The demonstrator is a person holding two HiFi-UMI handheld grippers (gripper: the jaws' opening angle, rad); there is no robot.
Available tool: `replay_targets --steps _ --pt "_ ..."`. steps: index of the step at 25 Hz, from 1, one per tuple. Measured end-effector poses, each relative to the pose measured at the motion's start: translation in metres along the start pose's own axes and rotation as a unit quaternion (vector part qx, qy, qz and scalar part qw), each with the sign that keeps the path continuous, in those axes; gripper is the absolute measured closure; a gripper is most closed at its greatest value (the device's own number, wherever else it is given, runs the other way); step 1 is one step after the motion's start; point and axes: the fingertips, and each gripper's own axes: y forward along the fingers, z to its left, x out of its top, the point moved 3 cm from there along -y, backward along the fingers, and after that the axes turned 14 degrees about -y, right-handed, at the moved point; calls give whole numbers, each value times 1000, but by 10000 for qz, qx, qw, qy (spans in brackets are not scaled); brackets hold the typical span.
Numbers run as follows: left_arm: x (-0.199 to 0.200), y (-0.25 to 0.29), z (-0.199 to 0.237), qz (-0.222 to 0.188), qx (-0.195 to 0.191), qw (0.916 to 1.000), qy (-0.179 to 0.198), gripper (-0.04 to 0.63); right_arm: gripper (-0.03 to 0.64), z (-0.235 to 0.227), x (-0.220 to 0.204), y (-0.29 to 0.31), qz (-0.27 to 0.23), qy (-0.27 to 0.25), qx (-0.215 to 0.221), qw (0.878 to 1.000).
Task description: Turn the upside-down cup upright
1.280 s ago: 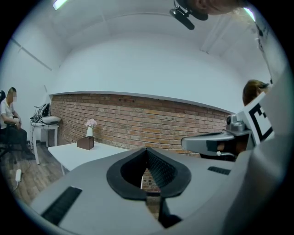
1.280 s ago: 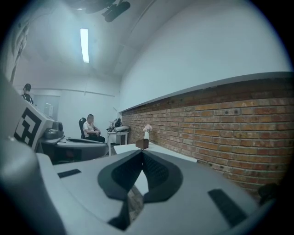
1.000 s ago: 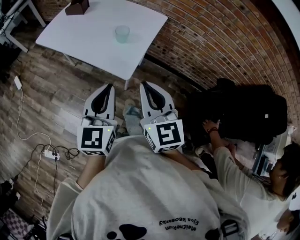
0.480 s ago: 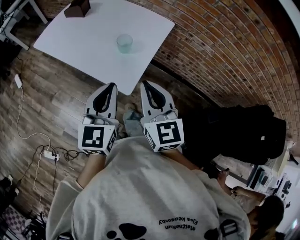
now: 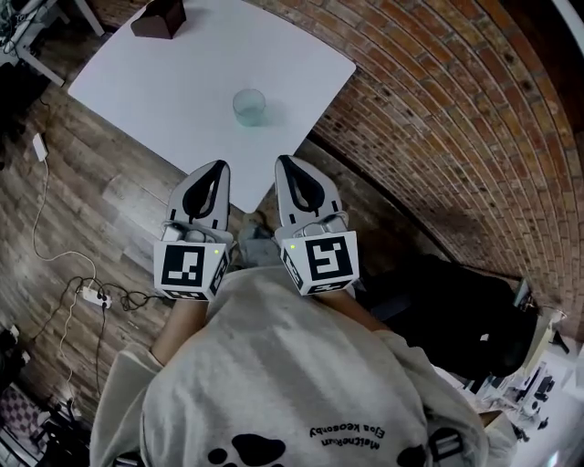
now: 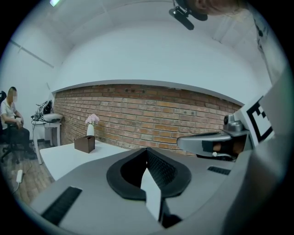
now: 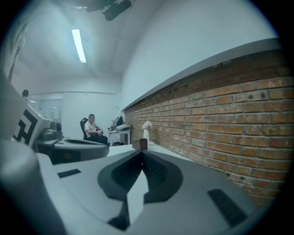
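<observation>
In the head view a pale translucent cup [image 5: 249, 106] stands on the white table [image 5: 182, 82], near its right front part. My left gripper [image 5: 218, 168] and right gripper [image 5: 281, 162] are held side by side in front of my chest, both shut and empty, tips pointing at the table's near corner. They are short of the table and well apart from the cup. In the left gripper view the shut jaws hide the cup; the right gripper [image 6: 206, 143] shows at the right. In the right gripper view the cup is hidden too.
A brown box [image 5: 159, 17] sits at the table's far left corner, also seen as a brown box [image 6: 85, 143] beside a small vase with flowers [image 6: 91, 123]. A brick wall [image 5: 438, 119] runs along the right. Cables and a power strip [image 5: 91, 296] lie on the wooden floor. A seated person [image 7: 94, 130] is across the room.
Both grippers and I have come closer to the table; the table and cup sit lower and nearer in the head view. The person at the lower right has dropped out of view.
</observation>
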Motion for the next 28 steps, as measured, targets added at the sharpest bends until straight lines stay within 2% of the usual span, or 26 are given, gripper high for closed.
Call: replay_targets --steps 10,15,18,28 --pt "4 42 7 -2 347 9994 74 584 609 -32 -13 38 -52 -19 341 9994" --pt "2 54 13 40 341 9993 140 584 606 -35 -19 49 -119 -99 455 9988" --pt "0 60 17 97 268 9994 190 584 546 -33 -23 58 -131 -182 536 9983" --pt "-21 87 47 591 119 9979 237 584 492 -20 -53 98 192 -197 683 9973"
